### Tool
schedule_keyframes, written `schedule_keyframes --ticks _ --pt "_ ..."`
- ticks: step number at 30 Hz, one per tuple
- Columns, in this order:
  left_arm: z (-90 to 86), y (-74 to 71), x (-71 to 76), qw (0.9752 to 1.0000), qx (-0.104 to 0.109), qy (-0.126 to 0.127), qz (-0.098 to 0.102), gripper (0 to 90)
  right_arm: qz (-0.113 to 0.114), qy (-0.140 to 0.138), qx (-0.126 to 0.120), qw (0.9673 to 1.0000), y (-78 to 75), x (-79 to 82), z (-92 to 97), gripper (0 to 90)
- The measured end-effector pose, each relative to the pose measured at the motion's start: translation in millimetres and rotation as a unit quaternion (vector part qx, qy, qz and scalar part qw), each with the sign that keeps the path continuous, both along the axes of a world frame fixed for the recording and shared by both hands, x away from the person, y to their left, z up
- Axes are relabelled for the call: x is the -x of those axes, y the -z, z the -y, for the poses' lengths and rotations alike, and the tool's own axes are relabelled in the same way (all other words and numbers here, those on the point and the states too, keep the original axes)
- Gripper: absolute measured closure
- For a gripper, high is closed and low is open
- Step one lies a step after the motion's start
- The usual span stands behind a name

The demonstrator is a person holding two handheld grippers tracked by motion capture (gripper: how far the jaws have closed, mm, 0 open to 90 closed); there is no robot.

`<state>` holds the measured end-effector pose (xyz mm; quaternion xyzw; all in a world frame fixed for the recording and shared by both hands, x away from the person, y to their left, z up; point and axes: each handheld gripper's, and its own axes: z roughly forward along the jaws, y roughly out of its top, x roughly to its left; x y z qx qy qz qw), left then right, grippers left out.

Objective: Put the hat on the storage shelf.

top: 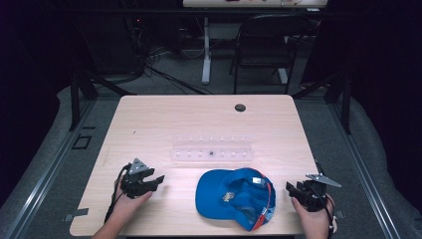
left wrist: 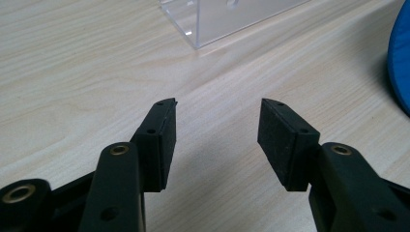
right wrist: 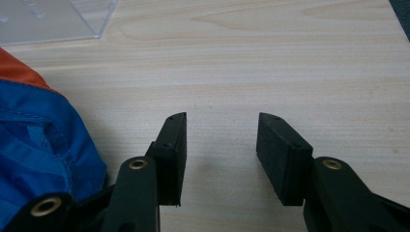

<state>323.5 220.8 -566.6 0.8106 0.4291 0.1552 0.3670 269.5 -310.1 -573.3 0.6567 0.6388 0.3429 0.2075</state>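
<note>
Cap: blue baseball cap lying upside down on the desk, near the front edge and between your two hands; its inside faces up, with a white label at the rim and orange trim along the right edge.
Cap, close views: its blue edge enters at the far right of the left gripper view; blue fabric with an orange strip occupies the lower left of the right gripper view.
Left gripper: your left gripper sits low over the desk to the left of the cap, pointing toward it, with a strip of bare wood in between.
Left jaws: apart, with nothing between the pads; plain desk wood shows through the gap.
Right gripper: your right gripper sits just right of the cap, close to its orange-trimmed edge; contact cannot be confirmed.
Right jaws: apart and unloaded, pads over bare wood; the cap lies beside the left jaw, outside the gap.
Clear rack: transparent plastic holder behind the cap, toward the middle of the desk, apart from both grippers.
Grommet: dark round opening near the far edge of the desk.
Chair: dark folding chair on the floor beyond the desk.
</note>
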Motion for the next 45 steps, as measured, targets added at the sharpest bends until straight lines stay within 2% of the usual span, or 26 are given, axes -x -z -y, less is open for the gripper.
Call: schedule_keyframes --ticks 3,4,5,7,9,12,15,19,24,27,28,29,30,31,33,36,40,43,44,45 --pt "0.1 0.0 -0.1 1.0000 0.001 0.000 -0.001 48.4 -0.006 -0.005 -0.005 1.0000 -3.8 -0.7 -0.7 55.7" --pt "0.1 -0.5 0.0 1.0000 0.001 0.000 0.000 48.4 -0.009 -0.010 -0.019 0.9997 -6.1 -2.3 -1.5 56.3" --pt "-0.1 -1.0 0.3 1.0000 0.001 0.000 0.001 48.4 -0.009 -0.010 -0.019 0.9997 -6.1 -2.3 -1.5 56.3" --pt "-0.4 -1.3 0.8 1.0000 0.001 -0.002 0.002 48.4 -0.019 -0.017 -0.036 0.9990 -10.3 -3.5 -1.0 56.4" --pt "-1.1 -1.4 1.0 1.0000 0.002 -0.004 0.002 48.4 -0.017 -0.018 -0.031 0.9992 -13.7 -3.9 -2.4 56.9" --pt "-2.2 -2.5 1.4 1.0000 0.002 -0.008 0.002 48.3 -0.032 -0.031 -0.040 0.9982 -23.9 -3.9 -1.4 56.2" --pt "-2.9 -3.3 1.5 1.0000 0.001 -0.008 0.003 48.3 -0.035 -0.032 -0.039 0.9981 -28.5 -3.7 -0.5 54.9" --pt "-3.1 -3.4 1.6 0.9999 0.002 -0.011 0.005 48.3 -0.048 -0.037 -0.021 0.9979 -42.7 -3.7 -0.1 54.3" --pt "-2.1 -3.1 1.8 1.0000 0.002 -0.007 0.002 48.3 -0.062 -0.054 -0.023 0.9963 -56.3 -2.9 -3.4 53.9" --pt "-1.4 -2.6 1.6 1.0000 0.000 -0.006 0.002 48.2 -0.078 -0.072 -0.029 0.9939 -67.1 -3.0 -6.6 53.8" --pt "-0.6 -2.1 1.7 1.0000 0.000 -0.005 0.004 48.2 -0.085 -0.080 -0.046 0.9921 -71.8 -3.4 -7.6 53.8" --pt "-0.6 -2.1 1.7 1.0000 0.000 -0.005 0.004 48.1 -0.085 -0.080 -0.046 0.9921 -71.8 -3.4 -7.6 53.8" --pt "-0.3 -2.5 2.0 1.0000 -0.002 -0.002 0.003 48.1 -0.091 -0.087 -0.064 0.9899 -75.8 -4.4 -9.1 53.8" --pt "0.1 -2.4 2.2 1.0000 -0.002 -0.003 0.004 48.1 -0.091 -0.087 -0.064 0.9899 -75.8 -4.4 -9.1 53.8" --pt "1.1 -2.1 2.5 1.0000 -0.004 0.000 0.004 48.1 -0.100 -0.099 -0.068 0.9876 -79.3 -5.8 -12.0 53.8" --pt "1.5 -1.2 2.1 1.0000 -0.005 0.000 0.004 48.0 -0.107 -0.105 -0.070 0.9862 -80.8 -7.1 -15.3 54.0" --pt "1.5 -0.7 1.4 1.0000 -0.006 0.000 0.003 47.9 -0.125 -0.128 -0.085 0.9801 -81.2 -9.6 -25.1 54.3" --pt "1.6 -0.7 1.7 1.0000 -0.004 -0.001 0.004 47.9 -0.131 -0.142 -0.093 0.9768 -80.0 -9.4 -31.8 54.2" --pt "1.6 -0.7 1.7 1.0000 -0.004 -0.001 0.004 47.9 -0.131 -0.142 -0.093 0.9768 -80.0 -9.4 -31.8 54.2" --pt "1.2 -0.7 1.4 1.0000 -0.008 0.002 0.005 47.9 -0.136 -0.151 -0.099 0.9741 -77.4 -8.9 -35.4 54.3"
